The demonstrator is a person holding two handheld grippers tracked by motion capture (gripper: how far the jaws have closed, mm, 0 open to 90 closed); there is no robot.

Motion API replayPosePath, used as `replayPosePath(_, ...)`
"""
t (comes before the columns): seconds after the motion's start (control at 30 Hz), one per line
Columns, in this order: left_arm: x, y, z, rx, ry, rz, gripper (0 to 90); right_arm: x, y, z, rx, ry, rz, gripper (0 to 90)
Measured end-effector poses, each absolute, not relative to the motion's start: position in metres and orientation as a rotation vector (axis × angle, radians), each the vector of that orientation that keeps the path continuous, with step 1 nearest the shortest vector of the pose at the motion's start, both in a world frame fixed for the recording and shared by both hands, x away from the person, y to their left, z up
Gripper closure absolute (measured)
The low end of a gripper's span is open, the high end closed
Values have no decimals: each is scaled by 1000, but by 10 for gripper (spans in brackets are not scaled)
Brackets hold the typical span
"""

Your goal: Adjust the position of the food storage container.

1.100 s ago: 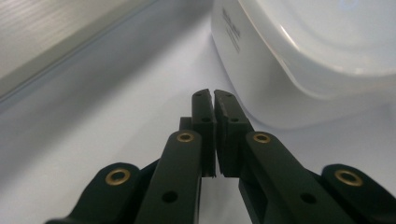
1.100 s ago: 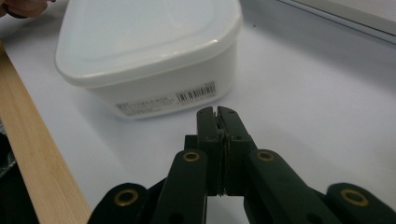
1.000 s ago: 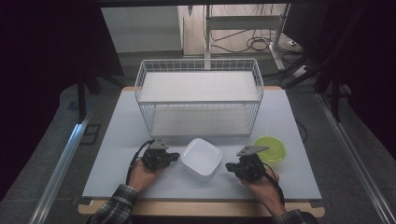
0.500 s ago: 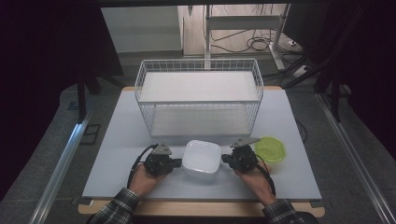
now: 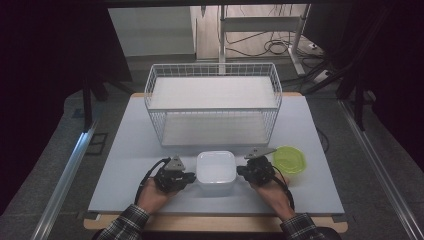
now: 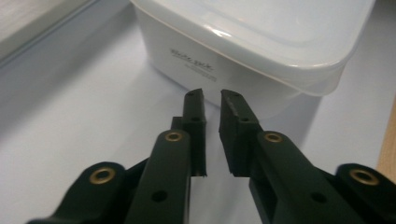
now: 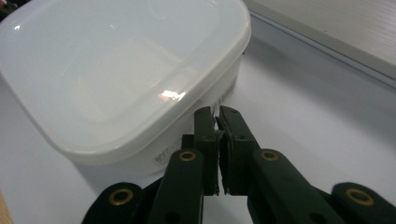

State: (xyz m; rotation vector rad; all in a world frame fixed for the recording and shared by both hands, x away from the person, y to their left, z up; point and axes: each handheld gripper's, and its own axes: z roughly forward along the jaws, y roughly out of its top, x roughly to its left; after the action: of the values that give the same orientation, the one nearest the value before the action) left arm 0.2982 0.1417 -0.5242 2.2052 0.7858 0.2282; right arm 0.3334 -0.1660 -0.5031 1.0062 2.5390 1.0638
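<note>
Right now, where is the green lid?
In the high view, the green lid lies flat on the table's right side, just right of the right gripper and the white container, in front of the wire basket.

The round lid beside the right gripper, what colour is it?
Yellow-green; the round lid shows best in the high view.

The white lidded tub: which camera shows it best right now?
The high view: the whole white tub sits on the table between both tongs. The right gripper view shows most of its lid and one corner close up; the left gripper view shows one side wall and the lid's edge.
</note>
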Motion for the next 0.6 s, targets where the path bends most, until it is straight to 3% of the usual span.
replayPosePath(0.33,284,163,-513,2154,861,332,471,320,-178,-492,925,2501,1081,688)
replayPosePath(0.47,280,169,-512,2119,885,330,307,313,-182,-488,899,2480,1129,588)
replayPosePath(0.5,276,170,-512,2099,877,339,259,311,-185,-486,898,2473,1166,527)
replayPosePath(0.6,272,169,-512,2090,886,358,156,309,-186,-485,898,2473,1175,479)
